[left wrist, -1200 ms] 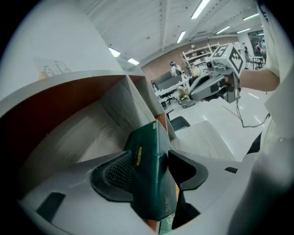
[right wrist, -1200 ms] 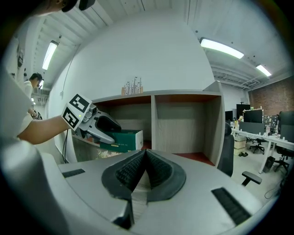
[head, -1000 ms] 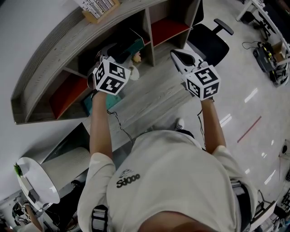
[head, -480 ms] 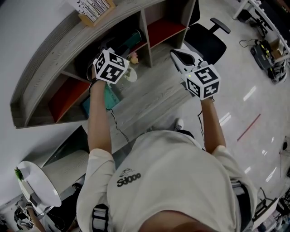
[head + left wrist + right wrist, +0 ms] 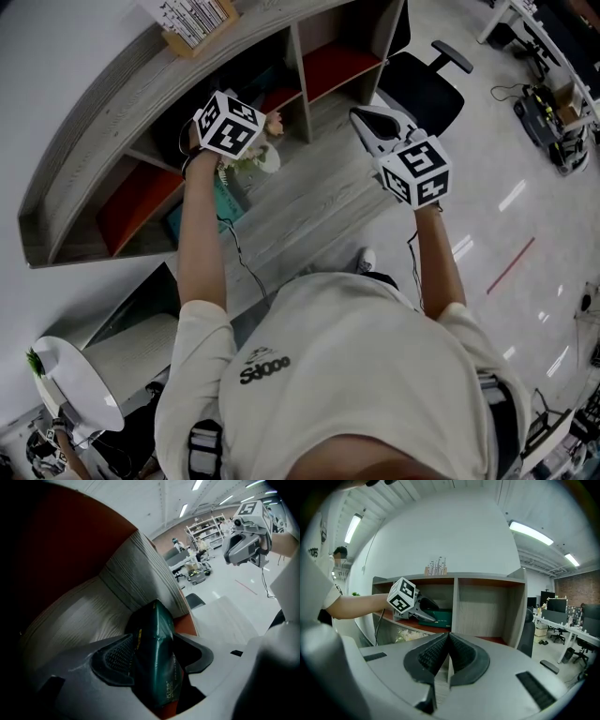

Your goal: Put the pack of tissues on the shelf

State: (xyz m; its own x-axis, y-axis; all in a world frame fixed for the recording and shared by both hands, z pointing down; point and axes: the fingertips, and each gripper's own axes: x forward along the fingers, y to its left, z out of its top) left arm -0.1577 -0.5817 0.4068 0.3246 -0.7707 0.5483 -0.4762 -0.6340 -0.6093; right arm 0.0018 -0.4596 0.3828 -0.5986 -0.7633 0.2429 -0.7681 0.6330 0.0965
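- Right gripper (image 5: 448,641): jaws pressed together with nothing between them, in front of the shelf (image 5: 487,580).
- Left gripper (image 5: 154,637): reaches into a shelf compartment. Its jaws have just been opening, pads against both sides of the green pack of tissues (image 5: 157,672).
- The pack sits on the compartment's red floor, beside the upright divider (image 5: 455,606).

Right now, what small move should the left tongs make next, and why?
Probably open wider, then back out: the left tongs have just been opening with the dark green plastic pack of tissues between them, already resting on the red shelf floor.
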